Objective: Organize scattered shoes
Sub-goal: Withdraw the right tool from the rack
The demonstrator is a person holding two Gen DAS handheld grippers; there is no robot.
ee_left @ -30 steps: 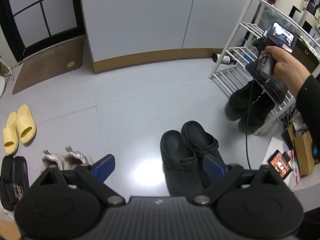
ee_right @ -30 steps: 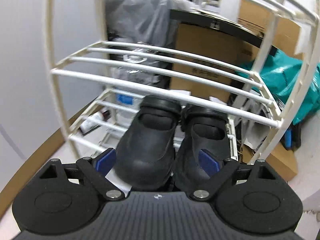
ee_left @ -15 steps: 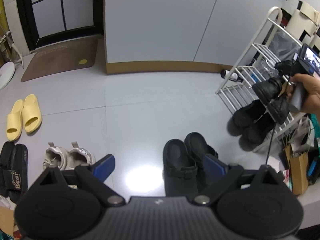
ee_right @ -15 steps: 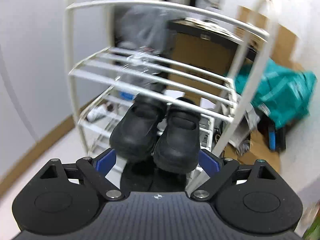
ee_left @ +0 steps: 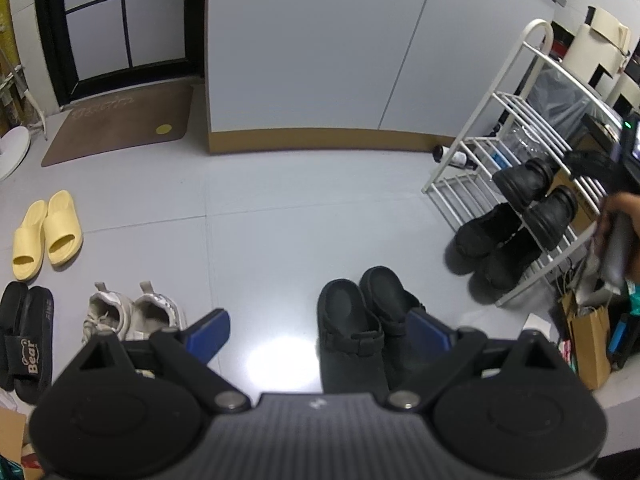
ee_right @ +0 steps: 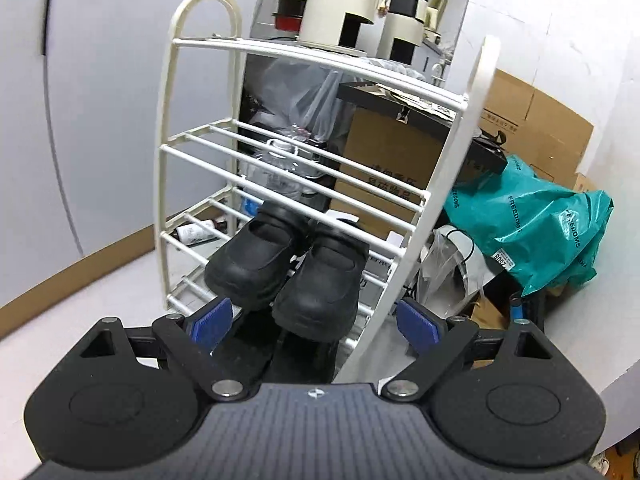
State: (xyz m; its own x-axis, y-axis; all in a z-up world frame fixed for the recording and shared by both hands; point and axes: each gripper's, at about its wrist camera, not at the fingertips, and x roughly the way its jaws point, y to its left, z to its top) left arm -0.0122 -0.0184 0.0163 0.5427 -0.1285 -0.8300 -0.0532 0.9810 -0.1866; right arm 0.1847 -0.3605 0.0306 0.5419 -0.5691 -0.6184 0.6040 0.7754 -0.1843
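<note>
Black clogs (ee_left: 360, 320) dead ahead of the left gripper (ee_left: 320, 328)
Jaws spread, empty; clogs' toes point away across the floor; right gripper (ee_right: 314, 320), also spread and empty, faces the rack (ee_right: 200, 152).

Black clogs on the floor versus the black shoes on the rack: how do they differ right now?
The black clogs sit flat on the floor, open-backed with a strap across; the black shoes rest tilted on a white rack shelf, toes down, with closed uppers. The clogs lie beside the left gripper; the shoes are across the room from it. Both are neatly paired.
</note>
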